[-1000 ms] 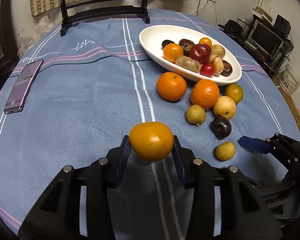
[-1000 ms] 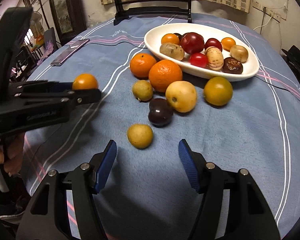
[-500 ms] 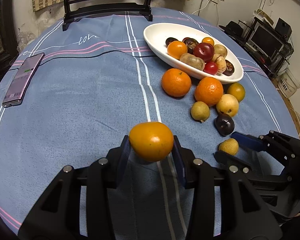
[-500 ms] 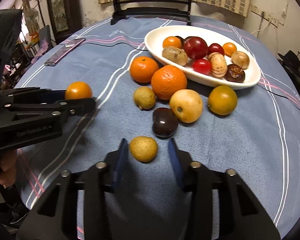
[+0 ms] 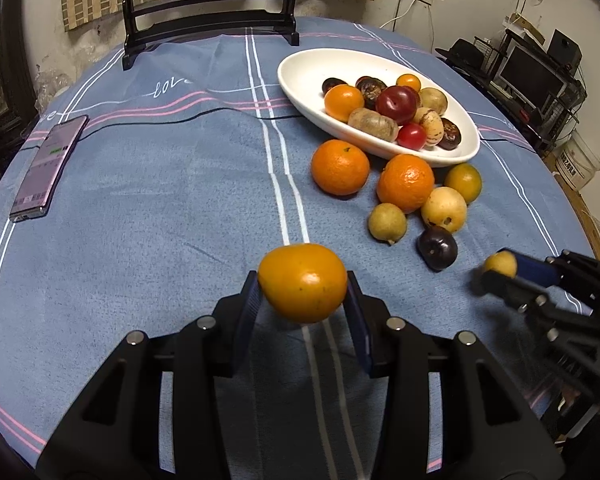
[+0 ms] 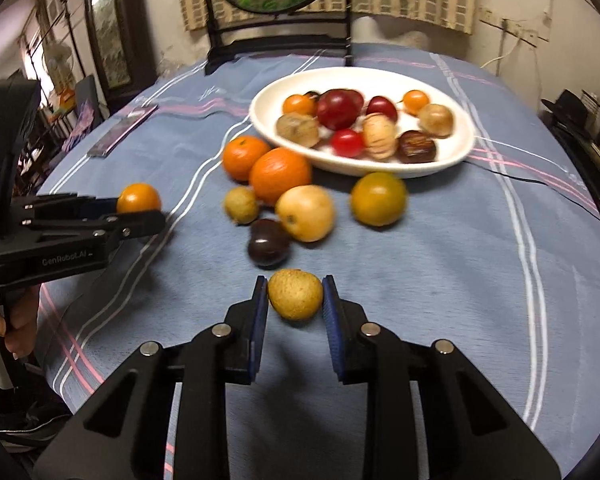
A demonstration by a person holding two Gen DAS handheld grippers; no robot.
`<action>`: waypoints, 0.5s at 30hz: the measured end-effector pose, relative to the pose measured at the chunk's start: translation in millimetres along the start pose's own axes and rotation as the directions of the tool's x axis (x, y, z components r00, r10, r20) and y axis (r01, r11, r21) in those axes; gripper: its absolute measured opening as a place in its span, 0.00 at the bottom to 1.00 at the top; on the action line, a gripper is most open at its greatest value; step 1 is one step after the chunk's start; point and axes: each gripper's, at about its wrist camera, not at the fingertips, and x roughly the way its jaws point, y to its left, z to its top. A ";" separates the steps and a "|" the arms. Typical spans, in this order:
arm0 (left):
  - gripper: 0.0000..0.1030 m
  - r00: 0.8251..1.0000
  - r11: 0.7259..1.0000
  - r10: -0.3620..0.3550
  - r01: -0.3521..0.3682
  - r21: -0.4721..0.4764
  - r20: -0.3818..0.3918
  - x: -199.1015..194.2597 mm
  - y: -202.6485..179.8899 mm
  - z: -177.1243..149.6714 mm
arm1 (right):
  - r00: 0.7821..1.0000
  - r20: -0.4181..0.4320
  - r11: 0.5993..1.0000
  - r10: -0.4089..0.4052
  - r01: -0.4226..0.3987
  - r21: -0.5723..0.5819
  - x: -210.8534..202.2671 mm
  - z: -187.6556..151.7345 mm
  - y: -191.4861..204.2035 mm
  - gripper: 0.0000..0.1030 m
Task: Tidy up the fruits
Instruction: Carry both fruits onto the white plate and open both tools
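At the left edge of the left wrist view a purple-screened flat phone (image 5: 49, 168) lies on the blue striped cloth of the counter (image 5: 160, 216), with the black stand of a round screen (image 5: 210, 20) at top centre. In the lower middle, the left tool (image 5: 302, 302) is clamped on a smooth orange-yellow round fruit (image 5: 302, 282), its blue pads pressing both flanks. To the upper right sits a white oval ceramic bowl (image 5: 308, 76) holding mixed small fruits; just below its rim lie two bright oranges (image 5: 340, 167), a greenish-orange fruit (image 5: 463, 182), a pale yellow round fruit (image 5: 444, 209), a small tan fruit (image 5: 387, 222) and a dark purple plum-like fruit (image 5: 437, 247), all close together on the cloth. At the right edge, the right tool (image 6: 295, 306) grips a small speckled yellow-brown fruit (image 6: 295, 295); in its own view the pads press it on both sides, low in the frame's middle, just below the dark fruit.
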 end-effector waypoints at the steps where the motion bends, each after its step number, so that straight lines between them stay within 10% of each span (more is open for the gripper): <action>1: 0.41 1.000 1.000 0.002 -0.002 0.005 0.001 -0.6 -1.9 0.8 | 1.000 0.006 1.000 -0.002 0.002 0.006 -1.8 0.0 -2.7 0.27; 15: 0.41 0.998 0.994 -0.021 0.014 0.107 0.063 -12.2 -43.0 52.9 | 0.994 0.101 0.998 -0.038 0.032 0.059 -21.1 29.2 -42.5 0.27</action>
